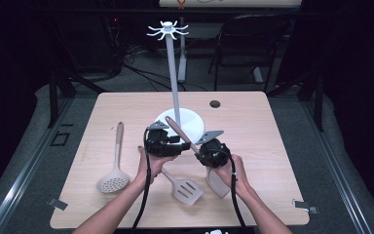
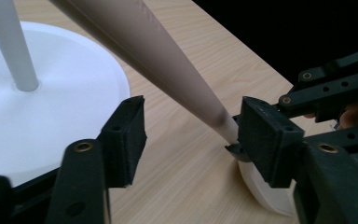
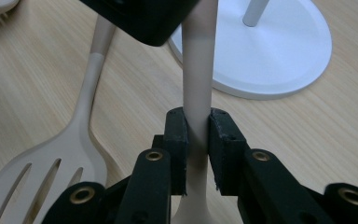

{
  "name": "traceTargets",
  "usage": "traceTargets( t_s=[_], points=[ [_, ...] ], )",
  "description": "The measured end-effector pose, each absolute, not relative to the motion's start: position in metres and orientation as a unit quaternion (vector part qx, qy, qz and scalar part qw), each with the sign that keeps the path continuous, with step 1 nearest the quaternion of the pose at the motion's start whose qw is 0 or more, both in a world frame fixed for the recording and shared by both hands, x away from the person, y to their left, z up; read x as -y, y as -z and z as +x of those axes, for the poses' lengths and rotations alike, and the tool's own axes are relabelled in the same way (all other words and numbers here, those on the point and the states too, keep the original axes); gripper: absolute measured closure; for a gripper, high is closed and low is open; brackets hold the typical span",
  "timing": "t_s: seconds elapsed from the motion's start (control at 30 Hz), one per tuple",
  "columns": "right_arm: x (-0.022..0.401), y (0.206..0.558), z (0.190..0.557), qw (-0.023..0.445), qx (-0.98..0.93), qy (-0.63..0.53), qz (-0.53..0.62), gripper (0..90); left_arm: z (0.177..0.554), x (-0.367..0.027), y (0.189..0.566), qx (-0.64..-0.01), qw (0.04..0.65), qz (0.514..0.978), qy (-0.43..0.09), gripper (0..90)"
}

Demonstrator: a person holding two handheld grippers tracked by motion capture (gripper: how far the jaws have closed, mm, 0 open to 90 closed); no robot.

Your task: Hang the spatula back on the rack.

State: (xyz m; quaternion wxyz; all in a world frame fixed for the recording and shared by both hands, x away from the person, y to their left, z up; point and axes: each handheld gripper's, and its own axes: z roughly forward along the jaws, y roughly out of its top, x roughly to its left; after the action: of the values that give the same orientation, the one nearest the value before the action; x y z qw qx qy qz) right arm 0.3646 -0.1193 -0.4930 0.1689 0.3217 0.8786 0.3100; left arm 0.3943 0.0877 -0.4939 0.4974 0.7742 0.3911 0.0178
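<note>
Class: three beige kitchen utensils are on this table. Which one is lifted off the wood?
The beige utensil with the brown-tipped handle, clamped in the right gripper. The perforated skimmer and slotted turner lie flat.

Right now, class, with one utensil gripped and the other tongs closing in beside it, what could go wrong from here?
1. The right tongs pinch the smooth spatula handle low down; it could pivot or slip.
2. The left tongs stand open around that handle, one pad beside it; closing off-centre could knock it askew.
3. The white stand is close behind; a swinging handle could hit its pole.
</note>
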Motion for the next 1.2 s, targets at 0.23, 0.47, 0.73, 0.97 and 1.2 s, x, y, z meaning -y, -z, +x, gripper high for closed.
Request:
traceTargets(
  t_s=[0.23, 0.47, 0.73, 0.97, 1.2],
  points=[
    [0.115, 0.495, 0.361, 0.176, -0.878, -0.314, 0.317, 78.4, 0.392, -0.085, 0.500, -0.396, 0.520, 0.757, -0.012, 59.9],
    [0.122, 0.497, 0.361, 0.159, -0.877, -0.320, 0.322, 68.4, 0.394, -0.090, 0.504, -0.398, 0.535, 0.745, 0.013, 63.9],
    [0.126, 0.513, 0.360, 0.153, -0.889, -0.288, 0.321, 77.4, 0.392, -0.091, 0.501, -0.391, 0.546, 0.741, 0.005, 65.7],
    [0.121, 0.511, 0.360, 0.180, -0.872, -0.303, 0.338, 77.9, 0.389, -0.086, 0.499, -0.383, 0.552, 0.740, -0.013, 63.0],
    [0.122, 0.509, 0.361, 0.183, -0.860, -0.320, 0.353, 77.8, 0.385, -0.077, 0.503, -0.381, 0.556, 0.739, -0.016, 66.0]
  ],
)
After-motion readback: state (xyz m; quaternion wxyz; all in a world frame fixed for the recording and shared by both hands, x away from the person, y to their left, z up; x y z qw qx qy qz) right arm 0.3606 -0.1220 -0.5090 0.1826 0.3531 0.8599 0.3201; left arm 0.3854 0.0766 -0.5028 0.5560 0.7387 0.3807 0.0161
